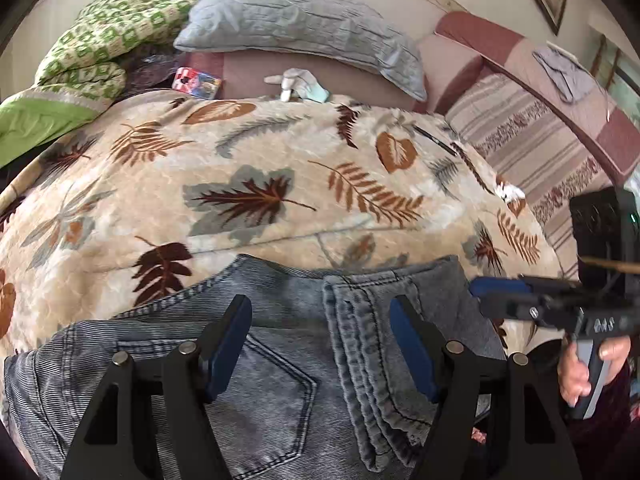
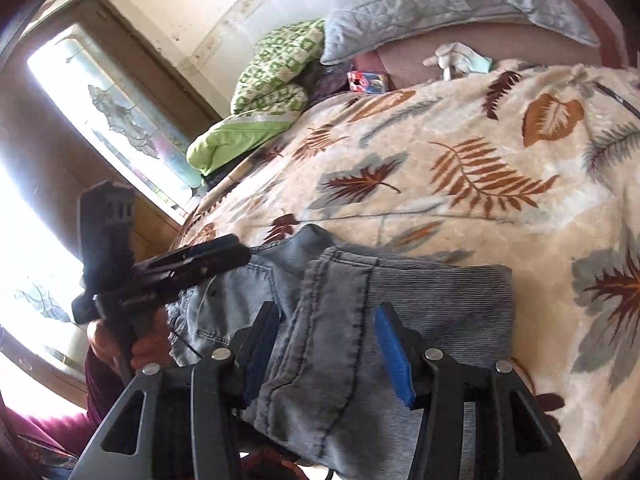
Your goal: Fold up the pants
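While the left hand-held gripper (image 1: pixel 320 344) hangs over the bed, its two black fingers with blue pads (image 1: pixel 224 350) stand well apart and clamp nothing. Directly beneath and between them lie the faded grey-blue denim pants (image 1: pixel 280 360), folded, with a stitched back pocket under the left finger and a thick seamed edge under the right one. Beyond the fingertips spreads the cream plush blanket with brown and grey leaf prints (image 1: pixel 248 160) that covers the bed. Farther ahead rest a grey quilted pillow (image 1: pixel 296 28) and, to its left, a green-and-white patterned quilt (image 1: pixel 104 40). Off to the right, the right hand-held gripper (image 1: pixel 500 292) reaches in sideways, just beside the pants' edge, with a person's hand (image 1: pixel 580 368) wrapped around its handle.

From the right wrist view, the right hand-held gripper (image 2: pixel 328 356) also has its blue-padded fingers (image 2: pixel 394 360) parted, with the denim lying under the gap and neither pad pressing it. The pants (image 2: pixel 400 320) sit folded on the leaf blanket (image 2: pixel 460 168), right under and just ahead of the fingertips. To the left, the left hand-held gripper (image 2: pixel 224 252) points across toward the pants' far corner, a hand (image 2: pixel 120 344) holding its grip. Ahead sit the pillow (image 2: pixel 440 4) and the green quilt (image 2: pixel 276 76); a bright window (image 2: pixel 100 112) fills the far left.
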`<act>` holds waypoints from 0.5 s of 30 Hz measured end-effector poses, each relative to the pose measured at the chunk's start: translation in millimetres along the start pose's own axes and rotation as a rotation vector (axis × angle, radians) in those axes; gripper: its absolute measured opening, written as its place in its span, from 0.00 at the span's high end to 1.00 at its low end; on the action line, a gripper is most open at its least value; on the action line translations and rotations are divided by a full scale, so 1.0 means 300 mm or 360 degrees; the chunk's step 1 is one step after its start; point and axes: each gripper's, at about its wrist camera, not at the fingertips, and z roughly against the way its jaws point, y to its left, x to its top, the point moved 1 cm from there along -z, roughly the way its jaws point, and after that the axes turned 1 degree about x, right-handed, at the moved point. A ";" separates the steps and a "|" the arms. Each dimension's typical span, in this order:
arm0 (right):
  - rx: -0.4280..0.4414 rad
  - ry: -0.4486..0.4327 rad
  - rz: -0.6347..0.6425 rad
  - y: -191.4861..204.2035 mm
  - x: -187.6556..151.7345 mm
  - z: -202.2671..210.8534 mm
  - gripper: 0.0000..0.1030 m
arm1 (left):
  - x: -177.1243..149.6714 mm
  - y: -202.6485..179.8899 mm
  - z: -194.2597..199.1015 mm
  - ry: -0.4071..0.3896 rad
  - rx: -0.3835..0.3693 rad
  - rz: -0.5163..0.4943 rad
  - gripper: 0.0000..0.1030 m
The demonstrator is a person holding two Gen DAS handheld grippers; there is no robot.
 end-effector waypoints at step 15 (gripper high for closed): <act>0.0143 0.0039 -0.0290 -0.187 0.022 -0.045 0.55 | -0.090 -0.117 -0.192 0.0198 0.0313 -0.0361 0.29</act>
